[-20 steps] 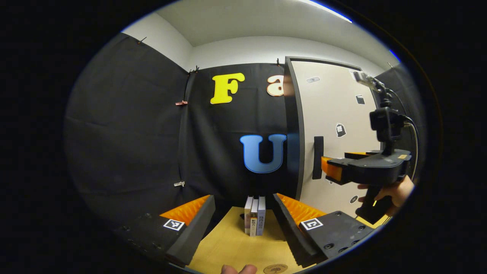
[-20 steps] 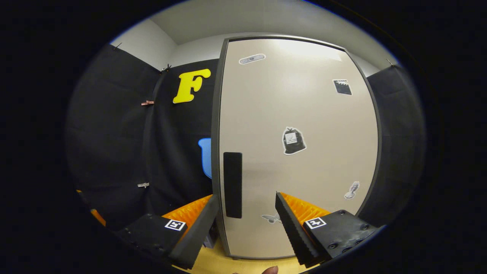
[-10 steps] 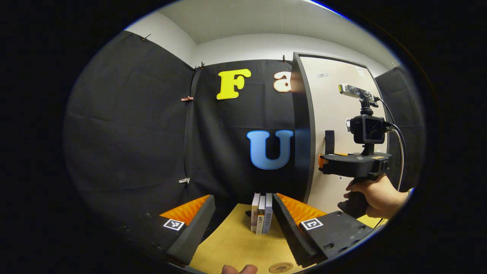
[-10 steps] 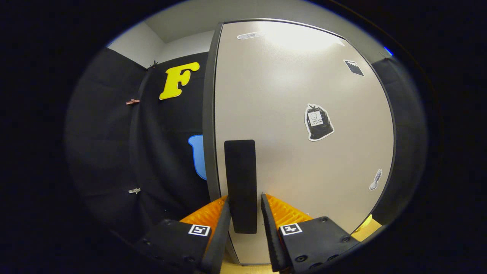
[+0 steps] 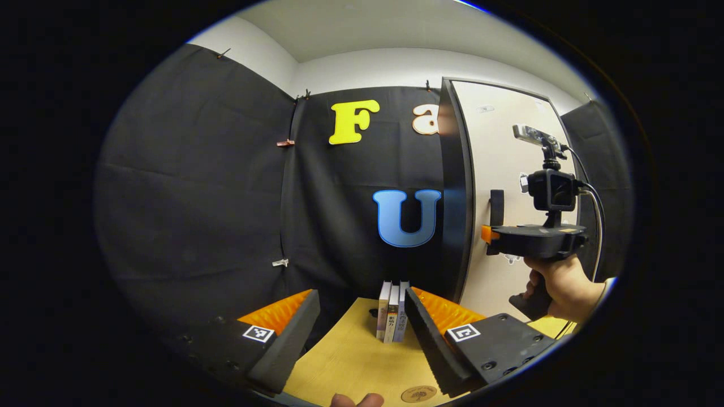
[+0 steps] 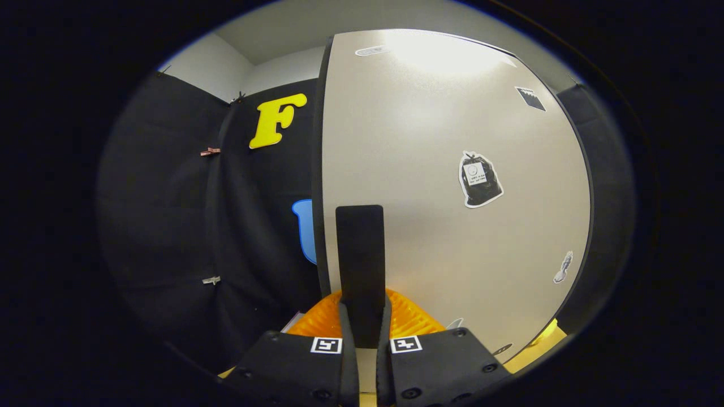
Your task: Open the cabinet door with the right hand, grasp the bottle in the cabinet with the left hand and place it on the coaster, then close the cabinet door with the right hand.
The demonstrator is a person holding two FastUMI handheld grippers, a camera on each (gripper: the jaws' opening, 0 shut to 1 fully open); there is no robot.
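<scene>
The tall cabinet has a beige door (image 6: 452, 169) with a black upright handle (image 6: 360, 254) near its left edge. My right gripper (image 6: 362, 308) is shut on the lower part of that handle, one finger on each side. In the left gripper view the same gripper (image 5: 489, 234) meets the handle (image 5: 496, 206), held by a hand (image 5: 557, 285). The door (image 5: 509, 141) covers the cabinet's inside. My left gripper (image 5: 362, 302) is open with nothing between its fingers, above the wooden table (image 5: 350, 362). A round wooden coaster (image 5: 418, 393) lies at the table's near edge.
Three upright books (image 5: 393, 319) stand on the table at the foot of the cabinet's dark side panel (image 5: 455, 198), just past my left fingertips. A fingertip (image 5: 356, 400) shows at the bottom edge. Sticker decals dot the door.
My right gripper moved up to the door and closed its fingers on the black handle. The left gripper stayed open and drifted slightly left, so the books and cabinet sit further right in its view.
</scene>
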